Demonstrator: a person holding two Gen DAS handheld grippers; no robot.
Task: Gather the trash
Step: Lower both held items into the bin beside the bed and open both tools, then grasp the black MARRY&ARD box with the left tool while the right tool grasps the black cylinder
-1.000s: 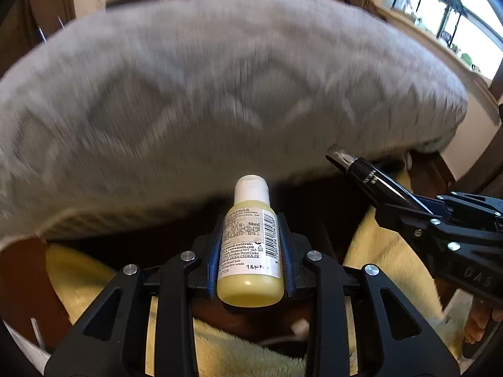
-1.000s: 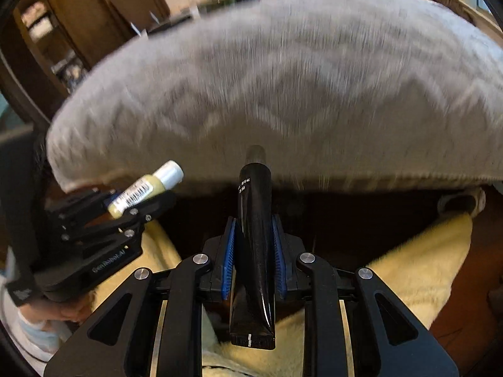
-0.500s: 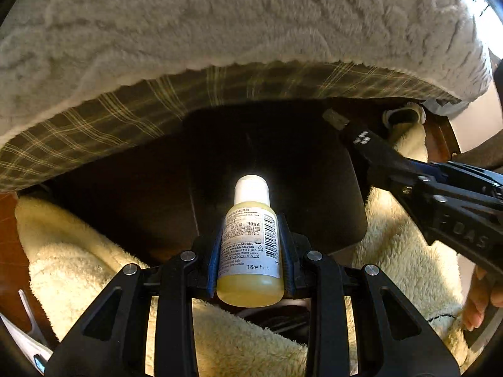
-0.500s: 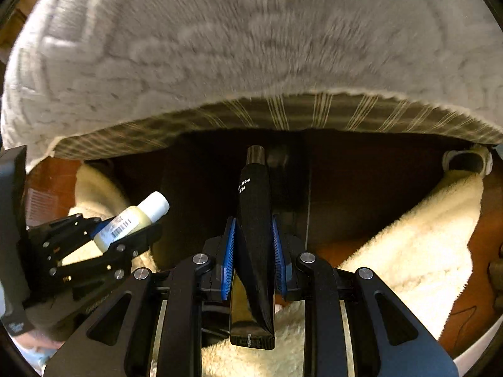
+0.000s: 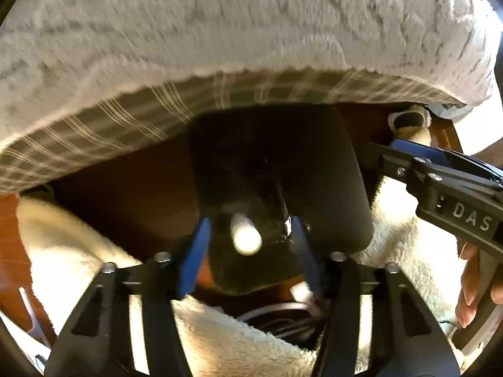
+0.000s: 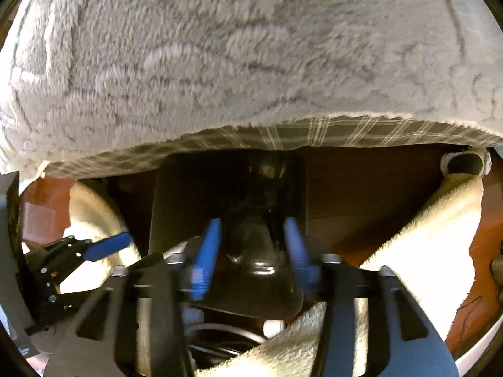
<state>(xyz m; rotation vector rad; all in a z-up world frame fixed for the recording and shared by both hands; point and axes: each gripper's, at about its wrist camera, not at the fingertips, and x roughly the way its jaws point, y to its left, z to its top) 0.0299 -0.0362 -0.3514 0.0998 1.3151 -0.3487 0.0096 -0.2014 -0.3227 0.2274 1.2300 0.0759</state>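
Observation:
In the left wrist view my left gripper (image 5: 248,245) is open, its blue pads apart above a black bin (image 5: 345,188). The small yellow bottle (image 5: 245,235) is loose between the pads, seen end-on and blurred, inside the bin's mouth. My right gripper (image 5: 386,154) shows at the right edge of this view. In the right wrist view my right gripper (image 6: 251,251) is open over the same black bin (image 6: 176,207). The black tube (image 6: 254,245) lies free between the pads, inside the bin. My left gripper (image 6: 103,248) shows at the lower left, open.
A grey fleece blanket (image 5: 220,31) with a plaid underside hangs over the bed edge above the bin. Cream fluffy fabric (image 5: 78,251) lies on both sides of the bin on a brown floor. White cables (image 6: 220,330) lie below the grippers.
Both grippers have opened. The yellow bottle and the black tube have left the pads and are dropping into the black bin.

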